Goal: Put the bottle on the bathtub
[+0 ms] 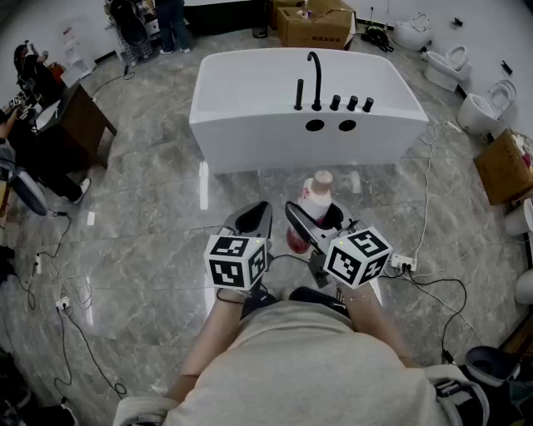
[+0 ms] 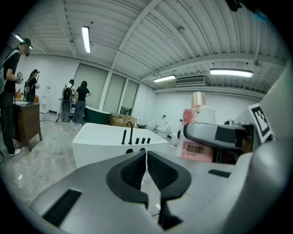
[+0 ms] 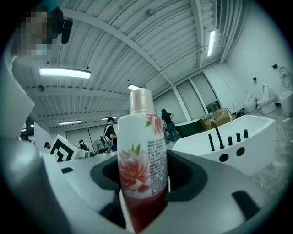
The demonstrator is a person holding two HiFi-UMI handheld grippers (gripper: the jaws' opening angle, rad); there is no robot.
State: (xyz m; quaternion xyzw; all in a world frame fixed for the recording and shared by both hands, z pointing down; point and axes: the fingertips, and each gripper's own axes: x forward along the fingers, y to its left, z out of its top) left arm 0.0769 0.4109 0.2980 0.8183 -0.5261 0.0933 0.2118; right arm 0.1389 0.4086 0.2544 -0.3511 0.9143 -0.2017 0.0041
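Observation:
My right gripper (image 1: 315,223) is shut on a white and red bottle (image 1: 311,211) with a flower print and a beige cap; in the right gripper view the bottle (image 3: 142,160) stands upright between the dark pads. The white bathtub (image 1: 250,125) with black taps (image 1: 316,81) stands ahead on the floor, apart from both grippers; the bathtub (image 3: 256,137) lies to the right of the bottle. My left gripper (image 1: 250,223) hangs beside the right one, shut with nothing in it. In the left gripper view its pads (image 2: 160,171) meet, the bathtub (image 2: 100,141) is beyond and the bottle (image 2: 198,132) at right.
Cardboard boxes (image 1: 316,25) and toilets (image 1: 487,104) stand behind and right of the tub. A dark desk (image 1: 79,121) is at left, with people standing nearby (image 2: 80,103). Cables and a power strip (image 1: 404,265) lie on the glossy marble floor.

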